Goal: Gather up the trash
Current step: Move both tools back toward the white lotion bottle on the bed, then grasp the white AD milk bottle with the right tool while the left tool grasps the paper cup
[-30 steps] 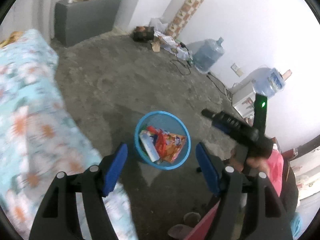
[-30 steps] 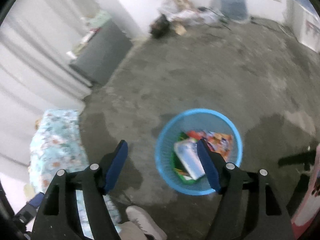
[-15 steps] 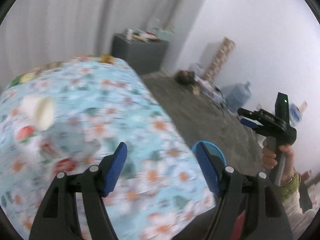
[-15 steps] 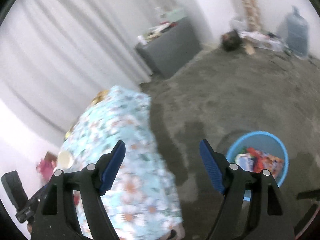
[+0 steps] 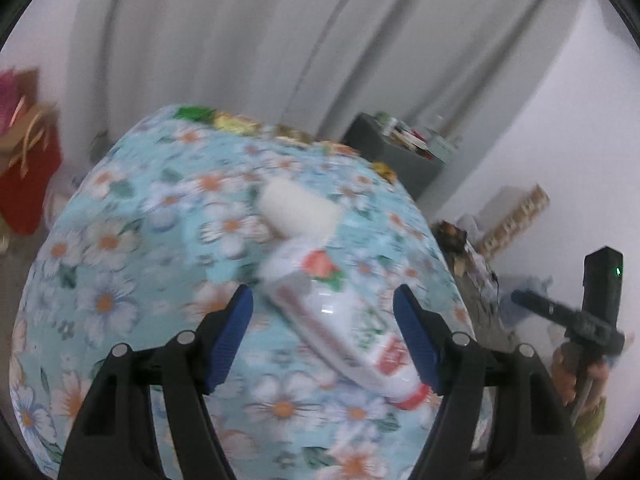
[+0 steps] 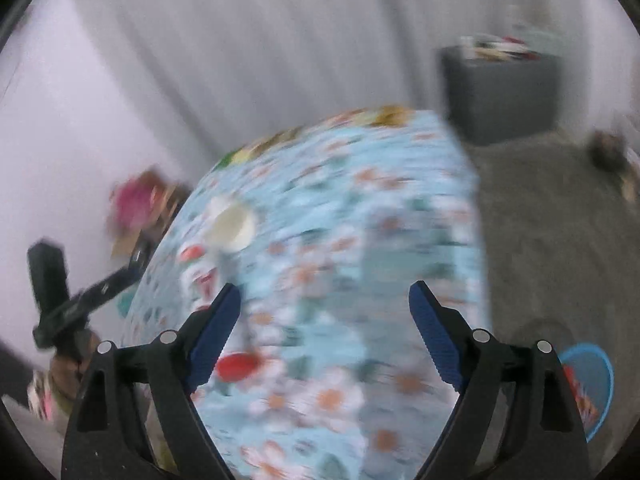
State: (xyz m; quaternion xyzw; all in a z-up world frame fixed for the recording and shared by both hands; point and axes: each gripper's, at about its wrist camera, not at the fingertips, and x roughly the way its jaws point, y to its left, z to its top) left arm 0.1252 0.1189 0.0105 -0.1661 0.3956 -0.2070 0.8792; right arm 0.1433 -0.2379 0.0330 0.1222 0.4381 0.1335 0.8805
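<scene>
A white plastic bottle [image 5: 344, 320] with red and green print lies on the blue floral tablecloth [image 5: 140, 248]. A white paper cup [image 5: 298, 208] lies on its side just beyond it. My left gripper [image 5: 322, 334] is open, with the bottle between its blue fingers [image 5: 230, 334], apart from them. My right gripper [image 6: 326, 332] is open and empty over the same cloth; the cup [image 6: 232, 226] shows at its far left. The blue trash basket [image 6: 596, 384] with wrappers inside stands on the floor at the right edge.
A grey cabinet [image 6: 500, 96] with clutter on top stands by the curtain. A red paper bag [image 5: 28, 176] sits on the floor left of the table. Small wrappers [image 5: 232, 122] lie along the table's far edge. Clutter [image 5: 452, 236] lies by the white wall.
Both grippers have swung from above the blue basket up to the floral-covered table. The left gripper has moved in over the bottle and cup. Both stay open.
</scene>
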